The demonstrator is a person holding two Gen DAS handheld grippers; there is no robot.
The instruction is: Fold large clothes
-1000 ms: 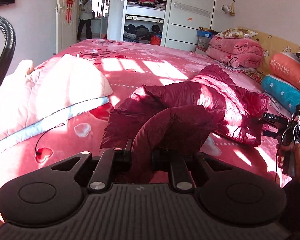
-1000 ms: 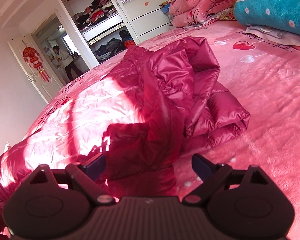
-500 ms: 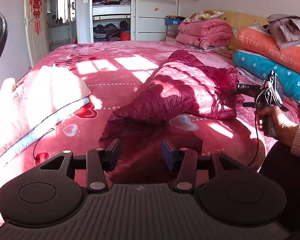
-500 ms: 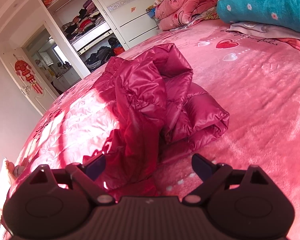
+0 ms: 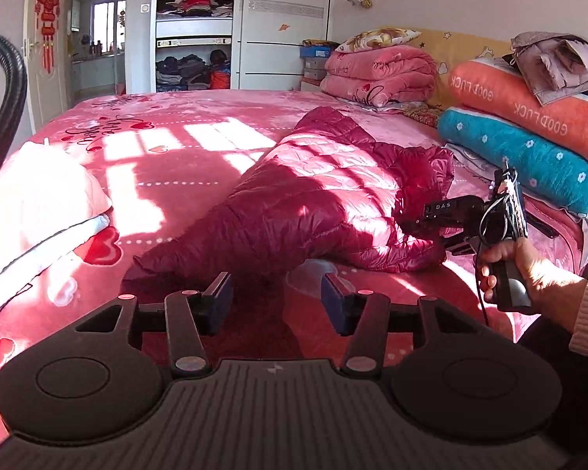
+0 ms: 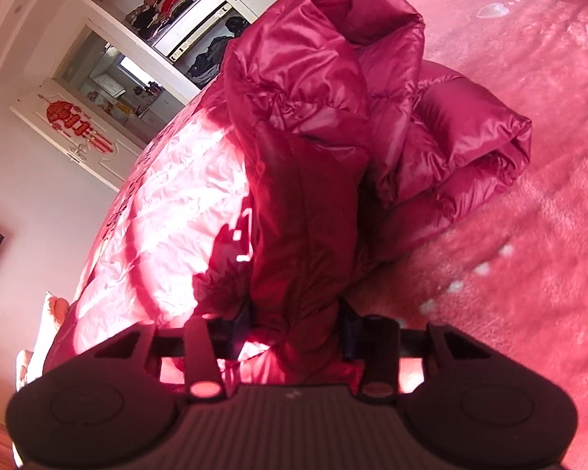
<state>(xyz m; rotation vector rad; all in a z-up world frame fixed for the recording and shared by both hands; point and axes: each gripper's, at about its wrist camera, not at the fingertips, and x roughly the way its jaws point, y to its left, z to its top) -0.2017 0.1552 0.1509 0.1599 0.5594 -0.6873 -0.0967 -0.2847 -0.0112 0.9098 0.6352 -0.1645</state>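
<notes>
A dark red puffer jacket [image 5: 333,203] lies crumpled on the pink heart-print bed cover [image 5: 168,117], with one sleeve stretched toward me. My left gripper [image 5: 276,291] hovers just short of that sleeve; its jaws are opening and hold nothing. In the left wrist view a hand [image 5: 525,270] holds my right gripper [image 5: 431,223] at the jacket's right edge. In the right wrist view the right gripper [image 6: 294,325] has its jaws closing on a bunched fold of the jacket [image 6: 333,98], and the pads pinch the fabric.
A folded white and pink quilt [image 5: 31,211] lies at the left of the bed. Teal [image 5: 521,156] and orange pillows [image 5: 529,94] are stacked at the right, with folded pink blankets [image 5: 376,74] behind. An open wardrobe [image 5: 192,39] stands at the back. A black hose [image 5: 4,78] curves at the left edge.
The left gripper let go of the sleeve, opened and drew back; the sleeve now lies on the bed. The right gripper dropped onto the jacket and closed on a fold.
</notes>
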